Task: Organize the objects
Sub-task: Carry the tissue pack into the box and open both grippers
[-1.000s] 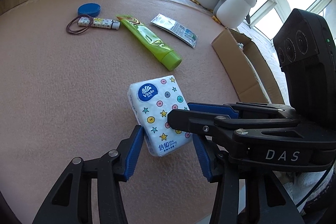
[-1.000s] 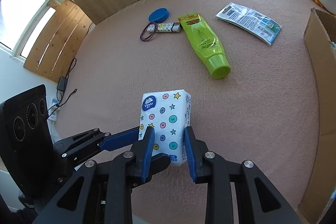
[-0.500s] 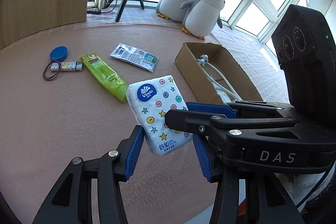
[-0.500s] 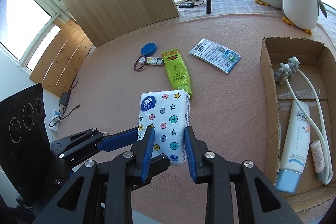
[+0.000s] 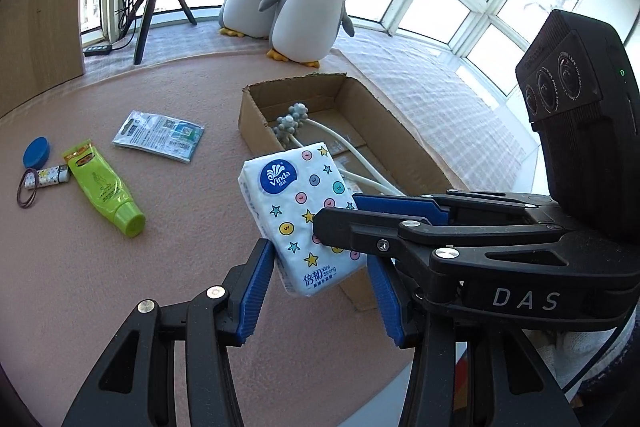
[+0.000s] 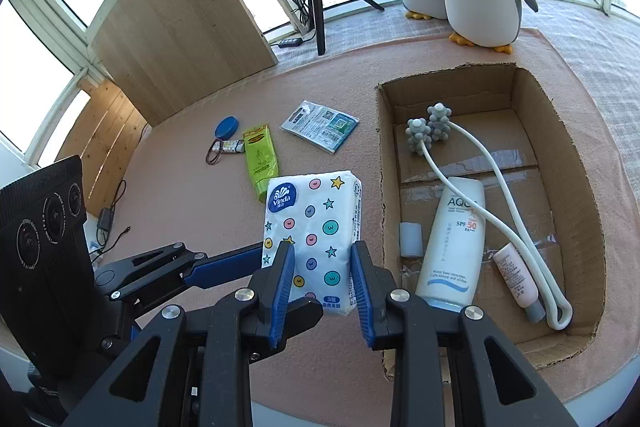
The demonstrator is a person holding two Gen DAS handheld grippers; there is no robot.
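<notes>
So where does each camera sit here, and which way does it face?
Left wrist: on the left gripper, facing the box and penguins; its open fingers and the right gripper show.
Right wrist: on the right gripper, looking down at mat and box; its fingers clamp the tissue pack.
Shared: pack, box, green tube, penguins.

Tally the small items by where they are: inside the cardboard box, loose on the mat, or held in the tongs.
In the cardboard box: 4 (massager, sunscreen bottle, pink tube, grey cap)
Loose on the mat: 5 (green tube, foil packet, blue lid, lighter, hair tie)
Held in the right tongs: 1 (tissue pack)
Total: 10
</notes>
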